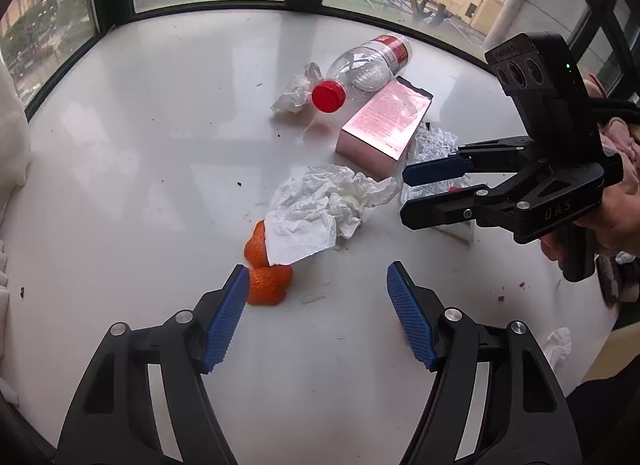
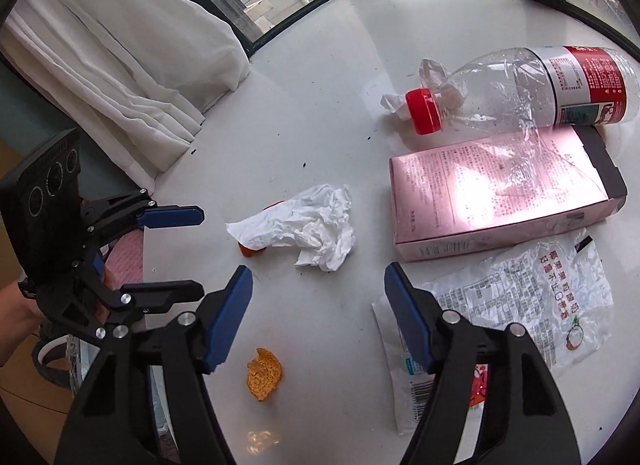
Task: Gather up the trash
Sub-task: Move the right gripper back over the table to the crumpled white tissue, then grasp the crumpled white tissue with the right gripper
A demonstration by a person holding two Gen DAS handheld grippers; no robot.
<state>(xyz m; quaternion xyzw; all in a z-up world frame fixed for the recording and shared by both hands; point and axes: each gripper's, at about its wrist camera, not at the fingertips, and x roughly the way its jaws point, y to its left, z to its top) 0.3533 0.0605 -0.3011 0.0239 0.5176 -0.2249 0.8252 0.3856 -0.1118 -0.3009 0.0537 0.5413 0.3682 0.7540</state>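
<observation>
**Trash spread on white top; both grippers empty**

White, glossy tabletop (image 1: pixel 120 169) by a bay window carries all the litter; I judge collection has barely begun.

Nearest my left gripper (image 1: pixel 316 313) is the orange peel (image 1: pixel 269 284): it lies just ahead and to the left, touching or just beside the left pad (image 1: pixel 224 321), not between the pads. Part of it is tucked under the tissue (image 1: pixel 320 209), crumpled, soft and thin, lying just beyond. The jaws stand moderately wide with nothing in them. To straddle the peel I would shift left.

My right gripper (image 2: pixel 318 317) is likewise parted and empty. A second peel scrap (image 2: pixel 264 375), curled and pitted, lies low between its jaws, nearer the left one. The wrapper (image 2: pixel 512 305), crinkled film with print, lies under the right finger (image 2: pixel 408 325).

Farther out:
- pink box (image 2: pixel 492 201), flat cardboard, long axis running left to right in the right view;
- bottle (image 2: pixel 540 85), clear crushed plastic, red cap pointing left, resting against the box's far edge;
- small tissue wad (image 1: pixel 294 93) beside the cap.

White curtain (image 2: pixel 112 65) hangs at the table's edge.
</observation>
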